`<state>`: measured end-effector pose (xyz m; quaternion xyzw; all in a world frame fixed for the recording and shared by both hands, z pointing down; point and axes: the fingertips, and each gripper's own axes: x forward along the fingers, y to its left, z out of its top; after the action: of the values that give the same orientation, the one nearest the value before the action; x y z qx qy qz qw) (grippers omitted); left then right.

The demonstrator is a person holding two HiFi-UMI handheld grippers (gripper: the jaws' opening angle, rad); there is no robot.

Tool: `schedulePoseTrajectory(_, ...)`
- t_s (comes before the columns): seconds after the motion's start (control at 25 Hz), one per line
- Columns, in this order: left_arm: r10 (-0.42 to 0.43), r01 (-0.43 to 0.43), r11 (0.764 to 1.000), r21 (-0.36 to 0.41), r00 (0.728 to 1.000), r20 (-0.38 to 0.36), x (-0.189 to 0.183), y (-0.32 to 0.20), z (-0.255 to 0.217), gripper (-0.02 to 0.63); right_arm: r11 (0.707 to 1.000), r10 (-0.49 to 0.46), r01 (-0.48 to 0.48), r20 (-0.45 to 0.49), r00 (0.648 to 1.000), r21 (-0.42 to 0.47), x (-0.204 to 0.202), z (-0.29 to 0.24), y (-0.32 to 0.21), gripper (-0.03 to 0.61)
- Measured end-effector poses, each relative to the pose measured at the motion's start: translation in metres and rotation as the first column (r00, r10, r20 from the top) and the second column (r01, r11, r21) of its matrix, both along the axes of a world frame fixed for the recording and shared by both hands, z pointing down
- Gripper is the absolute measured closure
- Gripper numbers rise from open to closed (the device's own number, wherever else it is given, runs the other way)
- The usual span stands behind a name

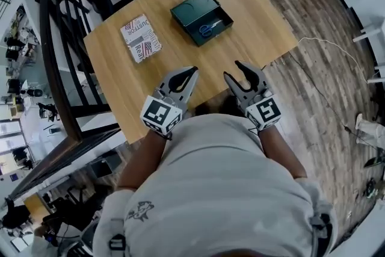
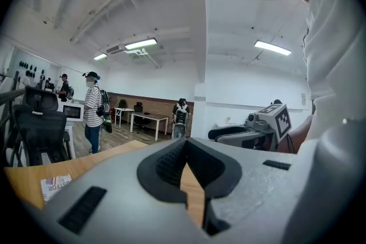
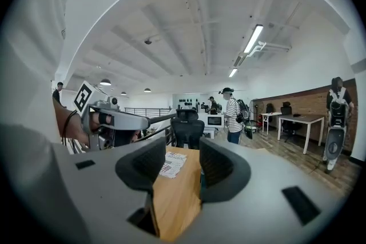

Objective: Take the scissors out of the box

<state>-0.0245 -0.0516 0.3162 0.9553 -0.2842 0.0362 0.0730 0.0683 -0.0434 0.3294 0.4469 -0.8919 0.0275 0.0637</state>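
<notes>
Left gripper [image 1: 194,71], seen from the head view, hangs over the near edge of the bench [image 1: 252,27] with its jaw tips closed on each other and nothing caught between them. The right gripper [image 1: 232,68] hangs beside it with its jaws spread and empty. Well beyond both, toward the far side of the bench, lies a dark green box [image 1: 191,10]. The scissors [image 1: 210,27] rest inside its open compartment, small, with blue handles and pale blades, lying flat. A printed packet [image 1: 141,38] lies apart from the box, on the left. In the left gripper view, the left gripper [image 2: 186,143] shows its black ribbed pads meeting at the tips, with only a sliver of bench wood visible in the gap behind them. The right gripper [image 2: 229,134] shows to the side, and the printed packet [image 2: 54,184] sits at the bench's left edge. In the right gripper view, the right gripper [image 3: 182,148] holds its pads apart with bare bench wood between them. The printed packet [image 3: 171,163] lies beyond the gap, and the left gripper [image 3: 163,118] reaches in from the left.
</notes>
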Motion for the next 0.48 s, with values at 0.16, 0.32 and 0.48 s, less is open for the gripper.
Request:
schedulePoseTrajectory(0.16,-0.047,0.047,0.999,-0.009,0.999,0.003,-0.007,-0.008,0.002,0.609,0.999,-0.049,0.049,-0.005,0.999,-0.004,-0.005,0.001,-0.018,0.387)
schedulePoseTrajectory(0.32,-0.115,0.116,0.993,-0.026,0.993,0.007,-0.016,-0.027,0.008,0.609,0.993,-0.115,0.114,-0.009,0.993,-0.02,-0.012,0.006,-0.046,0.387)
schedulePoseTrajectory(0.48,-0.179,0.179,0.982,-0.051,0.984,0.007,-0.018,-0.046,0.015,0.609,0.982,-0.187,0.186,-0.024,0.982,-0.039,-0.016,0.013,-0.072,0.387)
